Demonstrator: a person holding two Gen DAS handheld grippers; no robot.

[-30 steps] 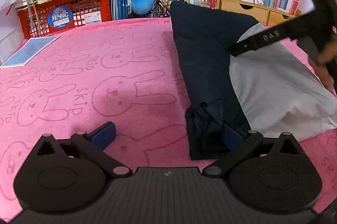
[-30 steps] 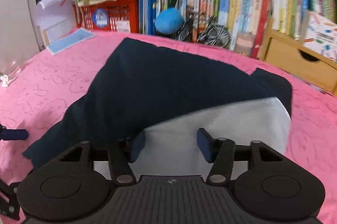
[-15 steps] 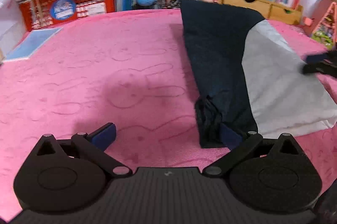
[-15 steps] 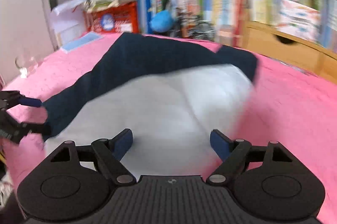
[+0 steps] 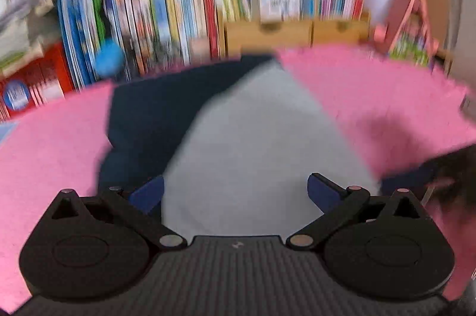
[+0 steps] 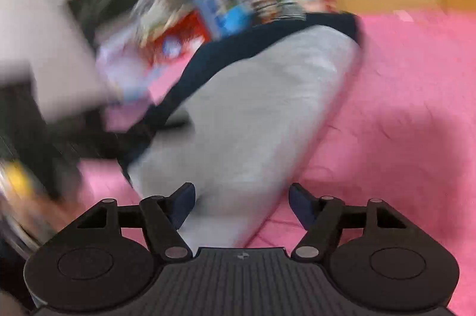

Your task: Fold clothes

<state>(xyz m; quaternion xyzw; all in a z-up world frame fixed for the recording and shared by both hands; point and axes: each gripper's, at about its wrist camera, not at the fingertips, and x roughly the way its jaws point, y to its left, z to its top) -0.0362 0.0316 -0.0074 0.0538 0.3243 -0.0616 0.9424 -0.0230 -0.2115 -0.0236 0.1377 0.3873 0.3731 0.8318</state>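
Note:
A navy garment (image 5: 154, 113) with a light grey panel (image 5: 253, 155) lies flat on the pink rabbit-print blanket (image 5: 386, 107). Both views are blurred by motion. My left gripper (image 5: 235, 192) hovers open and wide over the near end of the grey panel, pads clear of the cloth. In the right wrist view the same grey panel (image 6: 253, 107) runs away from me, edged in navy (image 6: 208, 60). My right gripper (image 6: 242, 204) is open, its jaws closing, and the panel's near edge lies low between the fingers without being pinched. A dark blur at the left wrist view's right edge may be the right gripper (image 5: 422, 176).
A bookshelf (image 5: 178, 3) packed with books stands along the far edge. Wooden drawers (image 5: 297, 33) are beside it, and a red basket (image 5: 29, 78) is at far left. A pink house-shaped toy (image 5: 407, 27) stands at far right. Pink blanket spreads on both sides of the garment.
My left gripper has swung right, from the navy sleeve edge to over the grey panel. My right gripper has drawn back to the panel's near edge and rolled; its jaws widened, then narrowed.

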